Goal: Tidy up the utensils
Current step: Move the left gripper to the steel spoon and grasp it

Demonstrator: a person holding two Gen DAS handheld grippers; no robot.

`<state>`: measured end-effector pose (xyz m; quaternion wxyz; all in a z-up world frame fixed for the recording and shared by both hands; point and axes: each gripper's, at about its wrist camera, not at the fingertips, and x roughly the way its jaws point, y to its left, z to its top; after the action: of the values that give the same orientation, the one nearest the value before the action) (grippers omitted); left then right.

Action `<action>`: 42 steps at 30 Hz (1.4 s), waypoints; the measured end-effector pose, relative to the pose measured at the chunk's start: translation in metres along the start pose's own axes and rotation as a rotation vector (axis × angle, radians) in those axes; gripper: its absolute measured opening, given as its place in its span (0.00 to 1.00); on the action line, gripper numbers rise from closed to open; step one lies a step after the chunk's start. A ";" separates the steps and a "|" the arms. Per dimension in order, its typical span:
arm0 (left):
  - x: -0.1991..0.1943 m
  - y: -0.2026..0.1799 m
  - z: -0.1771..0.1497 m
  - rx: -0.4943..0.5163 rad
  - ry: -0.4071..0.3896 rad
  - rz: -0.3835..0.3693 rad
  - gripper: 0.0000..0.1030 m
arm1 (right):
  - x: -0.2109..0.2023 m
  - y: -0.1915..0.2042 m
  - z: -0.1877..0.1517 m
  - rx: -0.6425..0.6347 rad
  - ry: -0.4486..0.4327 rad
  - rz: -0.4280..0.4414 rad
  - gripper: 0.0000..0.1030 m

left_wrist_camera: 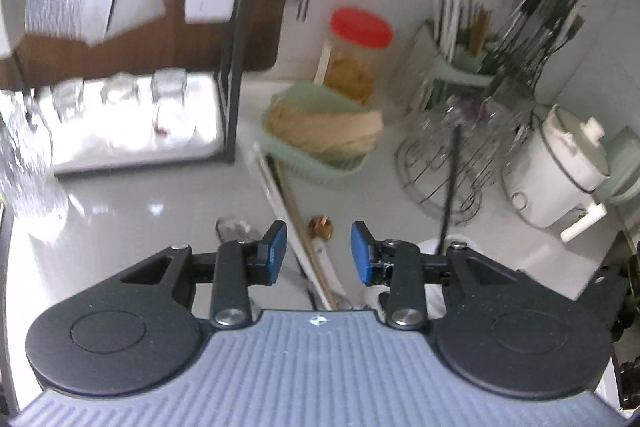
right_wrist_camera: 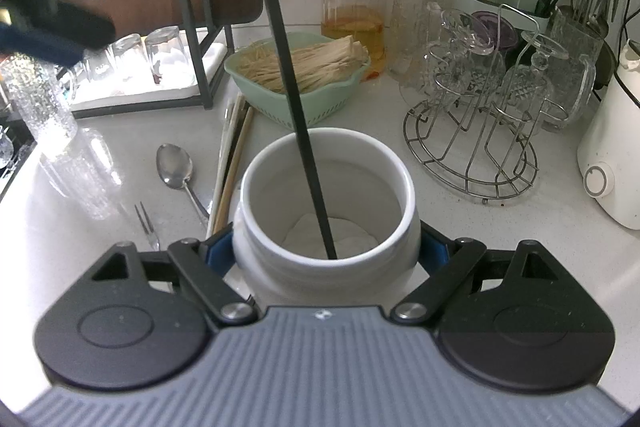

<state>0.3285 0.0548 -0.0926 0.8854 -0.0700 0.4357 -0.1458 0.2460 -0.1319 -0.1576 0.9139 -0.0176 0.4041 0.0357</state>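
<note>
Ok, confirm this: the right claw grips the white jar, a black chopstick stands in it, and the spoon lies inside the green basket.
Wrong on the spoon: it lies on the counter left of the white jar, as the right wrist view shows. The rest holds: right claw, black chopstick.

2 wrist views, angled down, close; both share counter (left_wrist_camera: 120,211), red-lidded jar (right_wrist_camera: 354,7)

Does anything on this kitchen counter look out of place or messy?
Yes: loose cutlery lies flat on the counter left of the white jar: a spoon, a small fork and several chopsticks. Only one black chopstick stands in the jar, leaning. Nothing looks spilled or broken.
</note>
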 end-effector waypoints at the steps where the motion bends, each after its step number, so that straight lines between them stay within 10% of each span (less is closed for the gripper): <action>1: 0.005 0.003 -0.002 -0.006 0.009 0.004 0.39 | 0.000 0.000 -0.001 -0.003 -0.003 -0.001 0.88; 15: 0.071 0.058 -0.013 -0.147 0.130 0.092 0.39 | 0.003 -0.002 0.006 -0.017 0.046 0.009 0.88; 42: 0.149 0.107 0.001 -0.190 0.125 0.021 0.38 | 0.012 -0.002 0.017 -0.030 0.097 0.015 0.88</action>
<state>0.4365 0.1086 -0.2304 0.8474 -0.1398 0.5027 -0.0986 0.2670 -0.1320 -0.1545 0.8925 -0.0301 0.4475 0.0476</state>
